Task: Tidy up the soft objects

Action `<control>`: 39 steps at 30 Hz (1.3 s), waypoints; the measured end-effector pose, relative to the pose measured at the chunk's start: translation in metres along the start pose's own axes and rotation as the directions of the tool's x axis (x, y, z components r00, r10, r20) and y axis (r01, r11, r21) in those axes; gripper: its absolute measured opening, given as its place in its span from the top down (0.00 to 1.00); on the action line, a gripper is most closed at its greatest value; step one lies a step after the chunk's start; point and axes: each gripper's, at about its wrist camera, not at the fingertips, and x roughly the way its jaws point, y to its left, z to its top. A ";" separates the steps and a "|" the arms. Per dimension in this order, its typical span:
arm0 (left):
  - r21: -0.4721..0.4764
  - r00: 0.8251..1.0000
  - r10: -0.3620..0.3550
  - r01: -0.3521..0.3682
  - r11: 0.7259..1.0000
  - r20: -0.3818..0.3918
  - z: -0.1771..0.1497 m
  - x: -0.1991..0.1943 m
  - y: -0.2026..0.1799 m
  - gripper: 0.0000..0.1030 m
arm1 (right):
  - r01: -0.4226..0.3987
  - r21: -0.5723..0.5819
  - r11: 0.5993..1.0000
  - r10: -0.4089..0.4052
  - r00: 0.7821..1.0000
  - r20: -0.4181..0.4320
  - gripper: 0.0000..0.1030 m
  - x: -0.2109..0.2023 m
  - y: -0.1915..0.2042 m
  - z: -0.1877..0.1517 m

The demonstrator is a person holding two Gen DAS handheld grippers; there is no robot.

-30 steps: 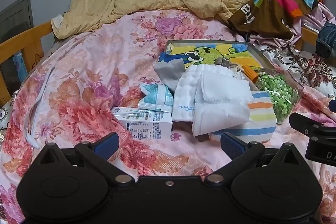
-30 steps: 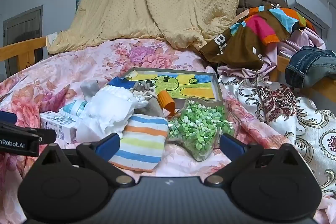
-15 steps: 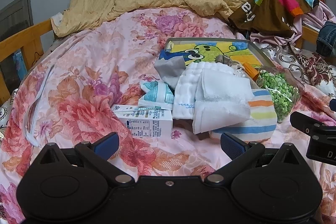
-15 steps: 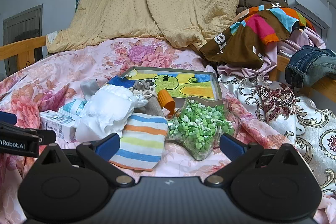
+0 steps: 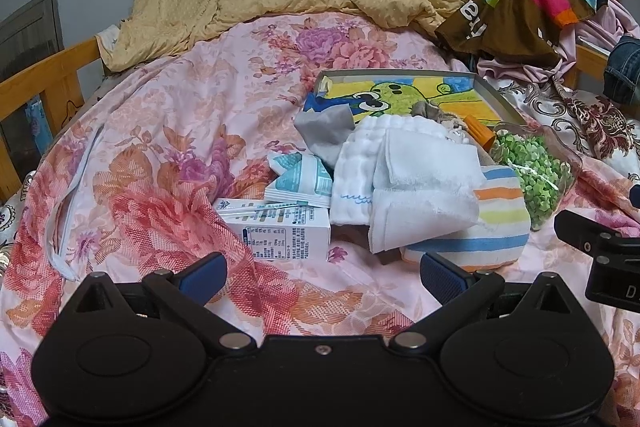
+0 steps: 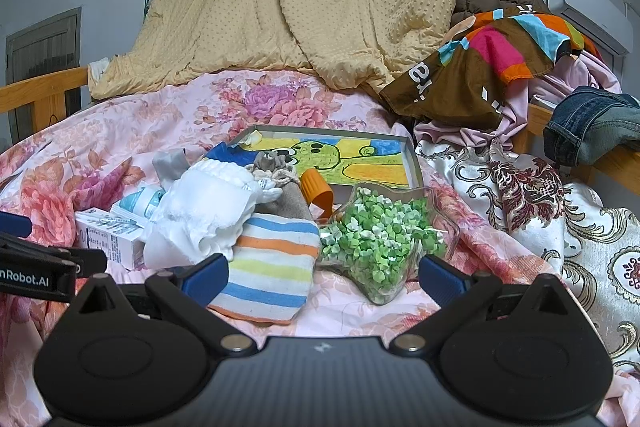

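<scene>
White folded cloths (image 5: 404,187) lie heaped at the centre of the floral bedspread (image 5: 168,131), resting partly on a striped towel (image 5: 496,223) and just in front of a shallow box (image 5: 492,95) with a green cartoon lining. Against the earlier frames the pile is unchanged; the left view has only edged slightly nearer. Left gripper (image 5: 322,273) hovers short of the heap, fingers spread wide, nothing between them. Right gripper (image 6: 324,275) is likewise spread and empty, with the striped towel and a clear bag of green pieces (image 6: 376,243) just beyond its tips.

Surroundings: a small white carton (image 5: 280,231) with fine print, not legible, touches the cloths on the left; a teal-and-white packet (image 5: 300,179) leans behind it; a grey cloth (image 5: 326,135) and an orange cap (image 6: 316,187) sit at the box edge. A yellow quilt (image 6: 312,7) and a brown multicoloured garment (image 6: 472,75) are piled behind.

Writing: "nRobot.AI" shows on the left gripper's side in the right view.
</scene>
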 end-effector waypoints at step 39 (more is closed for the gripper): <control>-0.027 0.999 -0.028 0.027 0.999 -0.028 -0.002 0.001 -0.001 0.01 | 0.002 0.004 1.000 -0.002 1.000 -0.004 0.00 0.000 -0.001 0.000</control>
